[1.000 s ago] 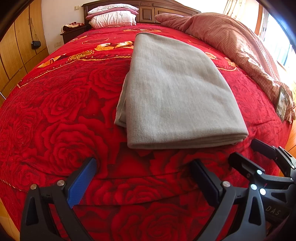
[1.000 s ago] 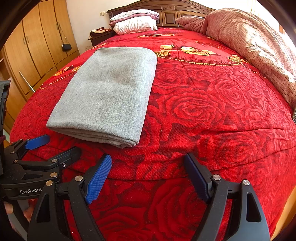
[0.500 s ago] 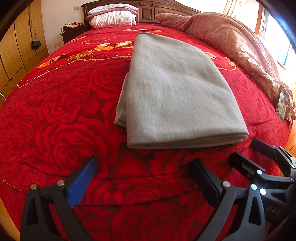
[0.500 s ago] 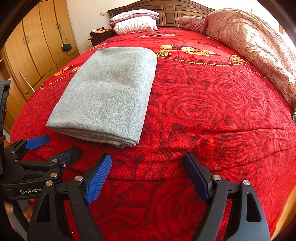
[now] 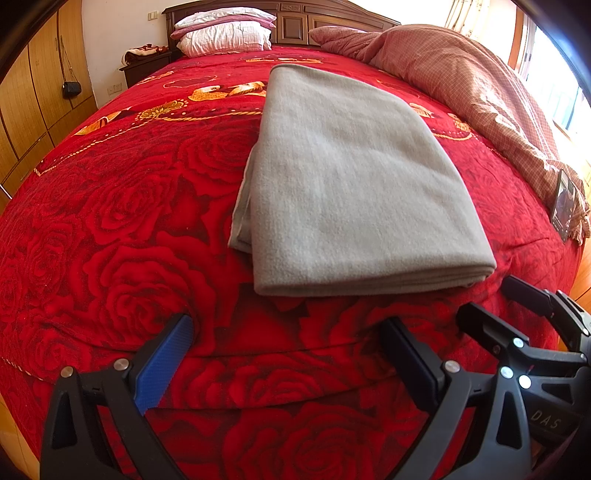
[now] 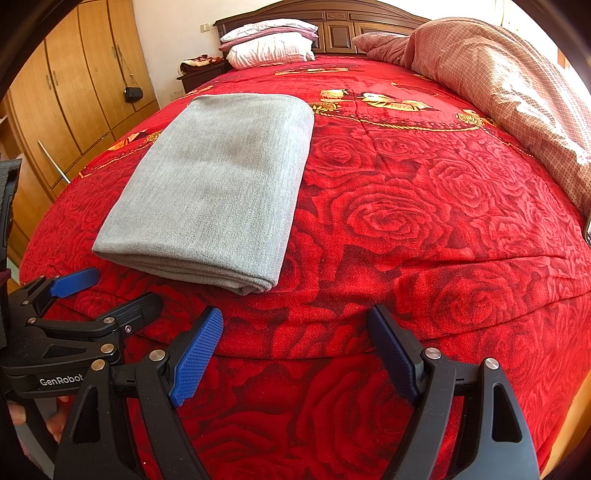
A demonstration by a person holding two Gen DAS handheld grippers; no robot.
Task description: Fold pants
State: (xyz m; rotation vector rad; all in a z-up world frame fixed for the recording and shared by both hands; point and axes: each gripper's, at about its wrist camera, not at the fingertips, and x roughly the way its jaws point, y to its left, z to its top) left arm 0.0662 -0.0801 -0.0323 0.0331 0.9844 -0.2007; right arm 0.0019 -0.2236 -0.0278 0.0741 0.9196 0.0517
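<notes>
The grey pants [image 5: 351, 184] lie folded in a neat stacked rectangle on the red rose bedspread [image 5: 110, 229], near the foot of the bed. They also show in the right wrist view [image 6: 214, 184], to the left. My left gripper [image 5: 288, 354] is open and empty, held just short of the pants' near edge. My right gripper [image 6: 295, 350] is open and empty, to the right of the pants, over the bed's foot edge. Each gripper shows in the other's view: the right one [image 5: 517, 314] and the left one [image 6: 107, 291].
A pink checked quilt [image 5: 461, 85] is heaped along the bed's right side. Pillows [image 5: 225, 35] lean on the wooden headboard. A wooden wardrobe [image 6: 74, 92] stands at the left, and a dark phone-like object [image 5: 563, 206] lies at the bed's right edge.
</notes>
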